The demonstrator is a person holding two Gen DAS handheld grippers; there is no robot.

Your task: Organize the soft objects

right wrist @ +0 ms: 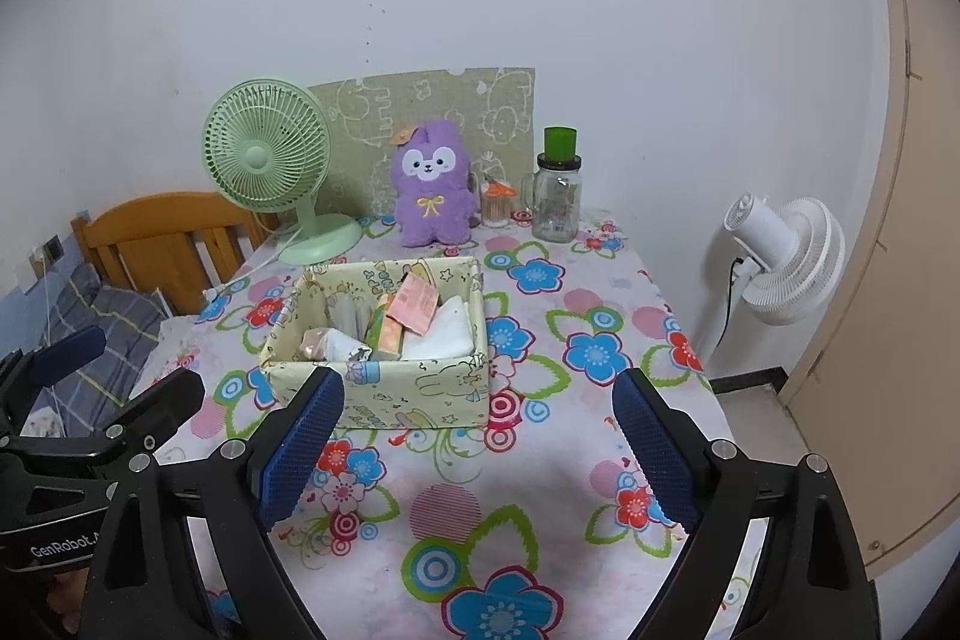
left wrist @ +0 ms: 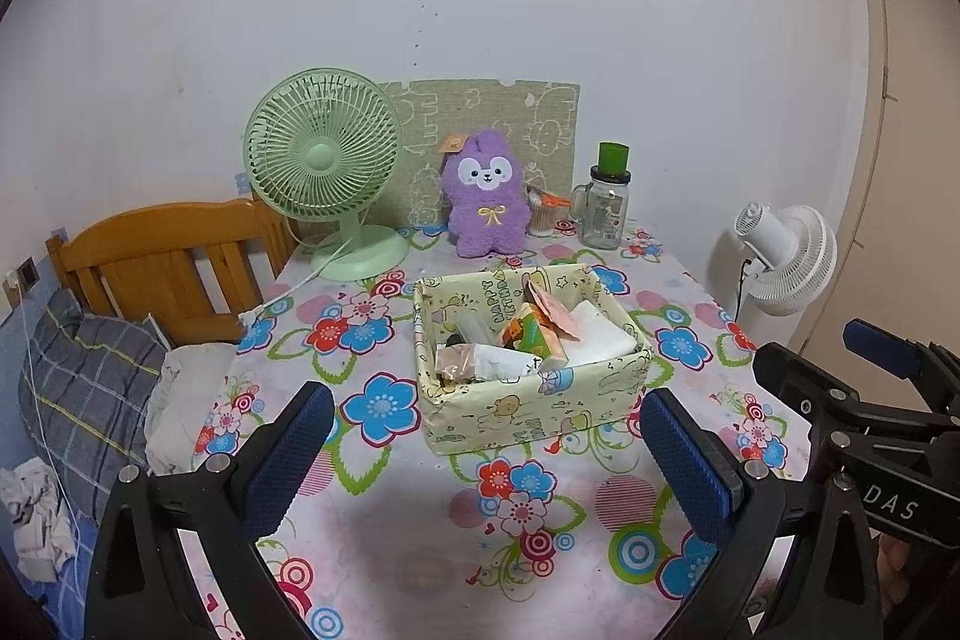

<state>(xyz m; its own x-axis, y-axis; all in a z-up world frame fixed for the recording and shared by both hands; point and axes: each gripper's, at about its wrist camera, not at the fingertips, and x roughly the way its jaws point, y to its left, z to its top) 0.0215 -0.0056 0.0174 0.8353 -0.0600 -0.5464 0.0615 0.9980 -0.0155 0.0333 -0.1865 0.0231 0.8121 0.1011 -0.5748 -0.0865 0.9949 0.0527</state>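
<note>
while both tongs hang open, plush sits at back of table

purple plush (left wrist: 487, 196) upright at far edge of table (left wrist: 420, 532), back against green patterned board (left wrist: 480, 112). green desk fan (left wrist: 324, 148) just beside it on one side, glass jar w/ green cap (left wrist: 603, 214) near on the other. patterned box (left wrist: 528, 418) mid-table, well apart from plush, holds packets + white cloth. left gripper (left wrist: 474, 454) jaws wide, nothing btwn. right gripper (right wrist: 474, 451) same, empty. both over near table edge.

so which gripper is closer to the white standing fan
Right. The right gripper hovers on the white fan's side of the table; the left gripper is beyond it, farther from the fan.
</note>
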